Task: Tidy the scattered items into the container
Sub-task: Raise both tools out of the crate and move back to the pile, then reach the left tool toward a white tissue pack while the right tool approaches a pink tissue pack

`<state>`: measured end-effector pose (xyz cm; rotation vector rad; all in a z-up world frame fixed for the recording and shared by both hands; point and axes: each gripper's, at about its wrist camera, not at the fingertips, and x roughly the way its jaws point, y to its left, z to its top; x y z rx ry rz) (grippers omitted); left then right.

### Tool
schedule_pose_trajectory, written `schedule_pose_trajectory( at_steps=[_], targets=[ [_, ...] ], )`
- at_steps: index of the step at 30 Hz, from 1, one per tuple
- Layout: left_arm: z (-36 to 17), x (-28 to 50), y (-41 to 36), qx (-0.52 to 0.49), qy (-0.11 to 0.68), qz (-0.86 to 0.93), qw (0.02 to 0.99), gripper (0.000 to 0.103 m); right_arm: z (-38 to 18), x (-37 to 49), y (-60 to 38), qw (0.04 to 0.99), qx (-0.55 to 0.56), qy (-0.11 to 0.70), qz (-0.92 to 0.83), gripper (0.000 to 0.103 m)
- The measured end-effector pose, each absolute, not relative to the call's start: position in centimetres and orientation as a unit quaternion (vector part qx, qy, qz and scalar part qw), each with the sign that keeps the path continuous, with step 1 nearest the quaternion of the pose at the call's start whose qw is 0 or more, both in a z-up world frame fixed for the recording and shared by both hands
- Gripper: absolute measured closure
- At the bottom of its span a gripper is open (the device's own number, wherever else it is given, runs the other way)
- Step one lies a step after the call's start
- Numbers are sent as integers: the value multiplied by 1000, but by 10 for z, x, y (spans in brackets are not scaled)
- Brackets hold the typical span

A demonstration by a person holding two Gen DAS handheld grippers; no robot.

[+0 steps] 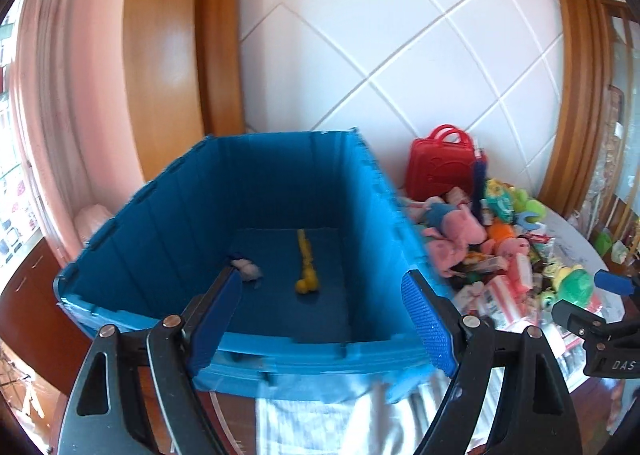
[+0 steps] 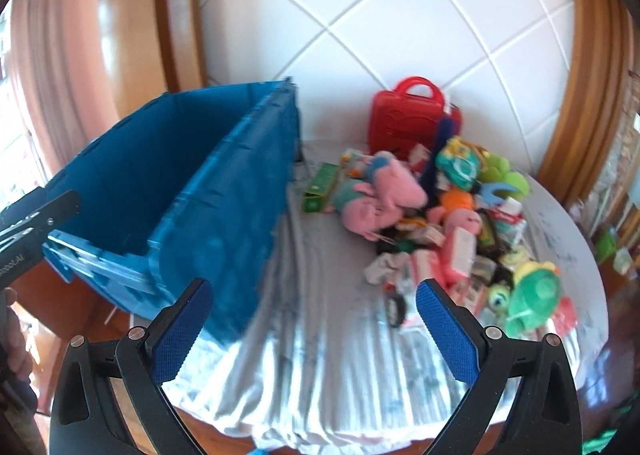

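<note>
Crate (image 1: pixel 248 191) below left gripper (image 1: pixel 328 319), jaws wide, empty.

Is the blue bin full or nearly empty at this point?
Nearly empty. The blue bin holds only a yellow toy and a small white item on its bare floor.

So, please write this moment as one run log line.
left tongs: open, over blue crate | right tongs: open, empty | crate: yellow toy inside | toy pile: on table

matt blue plastic crate (image 1: pixel 280 175), wrinkled white cloth (image 2: pixel 320 355), fuzzy plush toys (image 2: pixel 384 195), glossy wood frame (image 1: pixel 160 55)
</note>
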<state>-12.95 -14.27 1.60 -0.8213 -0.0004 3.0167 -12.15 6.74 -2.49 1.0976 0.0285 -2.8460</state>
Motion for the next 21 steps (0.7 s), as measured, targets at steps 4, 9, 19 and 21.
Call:
schedule_pose_trajectory(
  at_steps=[4,9,19,21],
  targets=[
    [7,-131,-74,-266,-7,964,24,21,-40,-115,152,21,376,-7,-927,0],
    [-17,-141,15,-306,-15,951,46,21,-62,-104,261,-17,395,-22,-918,0],
    [-71,-169,137,-374,18,923,87,21,-119,-94,420,-101,449,-79,-885,0],
    [-80,-175,153,-378,24,920,100,21,-128,-94,437,-115,458,-92,-877,0]
  ],
)
